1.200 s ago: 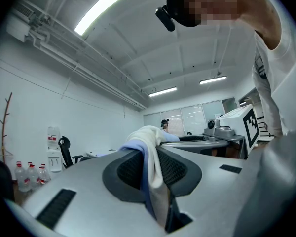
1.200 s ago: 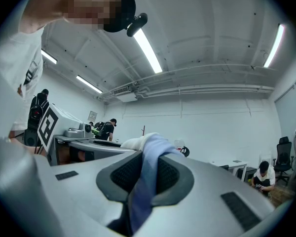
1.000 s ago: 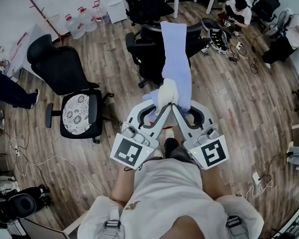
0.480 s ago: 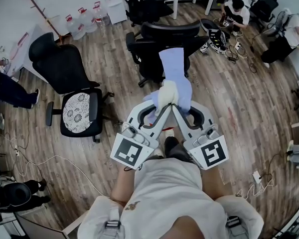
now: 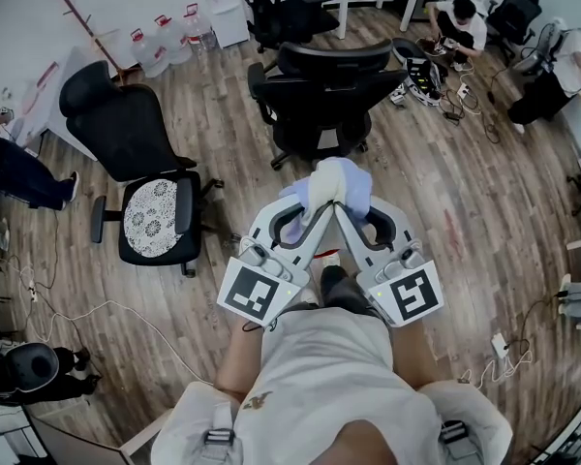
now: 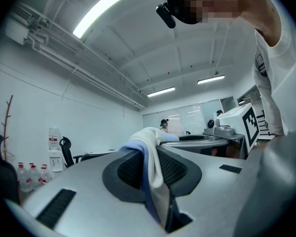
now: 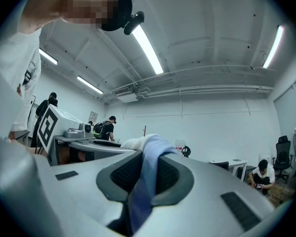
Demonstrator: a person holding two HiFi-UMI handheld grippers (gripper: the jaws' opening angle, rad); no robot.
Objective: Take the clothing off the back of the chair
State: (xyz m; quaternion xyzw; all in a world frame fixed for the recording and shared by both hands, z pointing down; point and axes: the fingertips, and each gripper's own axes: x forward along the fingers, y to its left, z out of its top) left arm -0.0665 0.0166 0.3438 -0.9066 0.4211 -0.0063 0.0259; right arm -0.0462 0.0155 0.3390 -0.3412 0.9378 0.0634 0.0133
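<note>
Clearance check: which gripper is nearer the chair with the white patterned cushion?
Left. The left gripper sits right of the chair; the right gripper is beyond it, farther right, both shut on the clothing.

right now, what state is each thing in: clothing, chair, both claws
clothing, off the chair, bunched up between both claws
black chair, upright, backrest bare
left claw, shut on the clothing
right claw, shut on the clothing

1 garment [image 5: 341,180], 2 claws [image 5: 317,201] [image 5: 352,205] (3 jugs [image 5: 165,33])
</note>
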